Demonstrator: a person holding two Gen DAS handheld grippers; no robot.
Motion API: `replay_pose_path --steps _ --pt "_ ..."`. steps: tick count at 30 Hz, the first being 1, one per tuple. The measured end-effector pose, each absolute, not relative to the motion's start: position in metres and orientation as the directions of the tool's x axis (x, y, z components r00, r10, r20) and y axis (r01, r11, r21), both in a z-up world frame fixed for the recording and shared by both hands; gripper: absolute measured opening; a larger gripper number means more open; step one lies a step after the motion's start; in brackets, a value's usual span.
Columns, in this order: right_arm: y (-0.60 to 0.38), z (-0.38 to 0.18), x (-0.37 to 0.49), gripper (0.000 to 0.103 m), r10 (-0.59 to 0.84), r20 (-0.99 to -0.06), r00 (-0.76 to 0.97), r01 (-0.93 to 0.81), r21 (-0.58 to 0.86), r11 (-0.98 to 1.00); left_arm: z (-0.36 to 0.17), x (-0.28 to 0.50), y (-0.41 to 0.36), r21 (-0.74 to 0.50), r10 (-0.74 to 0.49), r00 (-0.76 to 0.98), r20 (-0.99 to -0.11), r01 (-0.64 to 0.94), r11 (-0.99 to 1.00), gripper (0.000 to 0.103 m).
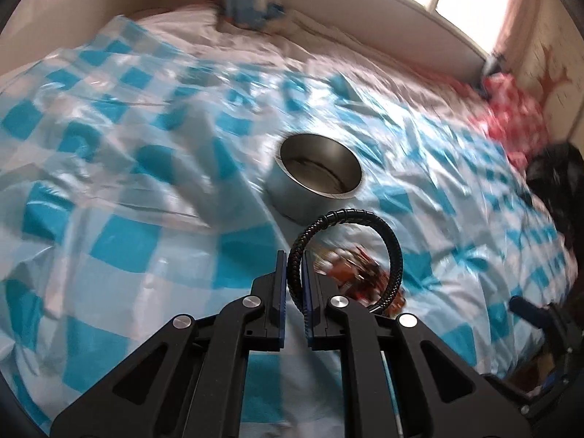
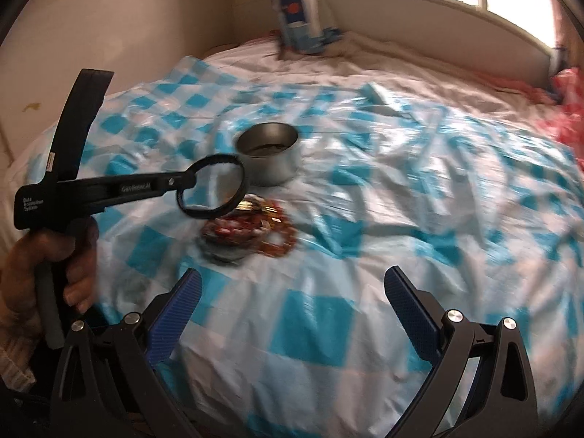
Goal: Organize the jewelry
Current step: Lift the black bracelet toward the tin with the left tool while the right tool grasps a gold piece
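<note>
**Braided bracelet held aloft; drop short of the tin is the risk.**
Your left gripper (image 1: 294, 284) is clamped on the black braided bracelet (image 1: 350, 241) by one thin side only, above the bead-bracelet pile (image 2: 252, 226) near the middle of the checked sheet (image 2: 401, 219). The loop could swing, slip, or catch the metal tin (image 1: 321, 168) rim and tip it on soft bedding. Your right gripper (image 2: 292, 292) stands wide apart, holding nothing.
</note>
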State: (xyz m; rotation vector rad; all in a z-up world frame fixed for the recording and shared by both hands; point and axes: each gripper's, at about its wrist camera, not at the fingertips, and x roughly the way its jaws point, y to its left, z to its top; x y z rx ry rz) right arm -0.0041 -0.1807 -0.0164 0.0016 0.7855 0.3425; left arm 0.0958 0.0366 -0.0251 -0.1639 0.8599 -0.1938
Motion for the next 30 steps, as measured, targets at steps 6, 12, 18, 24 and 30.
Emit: replay_pose_path --steps 6,12,18,24,30 --pt "-0.155 -0.031 0.044 0.073 0.378 -0.703 0.603 -0.39 0.154 0.908 -0.019 0.095 0.062 -0.245 -0.209 0.663 -0.719 0.04 0.969 0.007" --pt "-0.146 -0.054 0.086 0.051 0.42 -0.743 0.522 -0.391 0.228 0.891 -0.017 0.095 0.071 -0.254 -0.215 0.667 -0.714 0.04 0.966 0.007" --pt "-0.134 -0.064 0.099 0.018 0.422 -0.761 0.493 -0.415 0.221 0.882 -0.017 0.097 0.071 -0.266 -0.235 0.661 -0.713 0.056 0.962 0.007" --pt "-0.145 -0.052 0.089 0.015 0.451 -0.72 0.527 -0.403 0.255 0.879 -0.017 0.097 0.071 -0.275 -0.244 0.66 -0.71 0.059 0.96 0.007" --pt "-0.167 -0.021 0.061 0.015 0.519 -0.593 0.615 -0.392 0.34 0.855 -0.018 0.097 0.07 -0.265 -0.238 0.662 -0.711 0.062 0.962 0.007"
